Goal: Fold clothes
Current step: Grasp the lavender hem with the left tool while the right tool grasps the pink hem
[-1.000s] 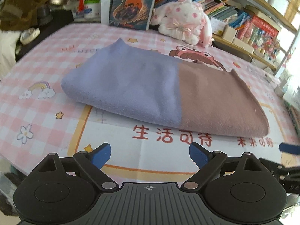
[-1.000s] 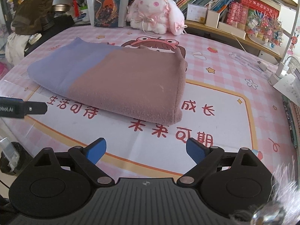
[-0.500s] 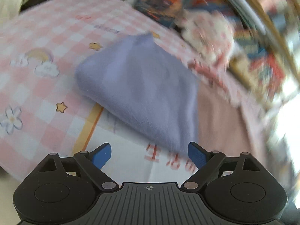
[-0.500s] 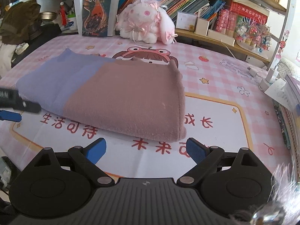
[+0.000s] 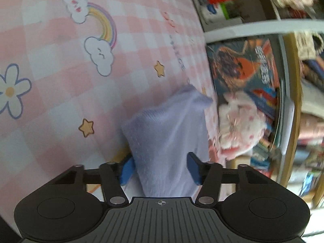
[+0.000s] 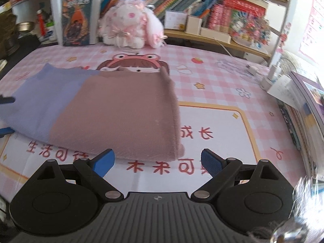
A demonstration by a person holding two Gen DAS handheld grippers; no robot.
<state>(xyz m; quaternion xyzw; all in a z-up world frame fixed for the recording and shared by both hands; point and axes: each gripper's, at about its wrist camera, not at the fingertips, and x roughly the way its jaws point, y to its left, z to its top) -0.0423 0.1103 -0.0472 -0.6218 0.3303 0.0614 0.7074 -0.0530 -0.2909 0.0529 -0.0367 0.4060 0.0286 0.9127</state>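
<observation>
A: Where does the folded cloth (image 6: 97,109) lie?
B: Flat on the desk (image 6: 232,125), over a pink checked mat with a printed panel. Its lilac half points to the left in the right wrist view, its brown half to the right. A plush rabbit (image 6: 129,24) and a row of books (image 6: 182,2) stand on the shelf behind it.

A: What is the left tool (image 5: 160,169) doing?
B: Rolled on its side, it straddles the lilac end of the cloth, and its jaws are closing with the fabric between the blue pads (image 5: 126,170). The view is too blurred to tell whether they press on it.

A: And the right tool (image 6: 158,162)?
B: Its jaws are spread wide, with nothing between them, just in front of the near edge of the brown half.
</observation>
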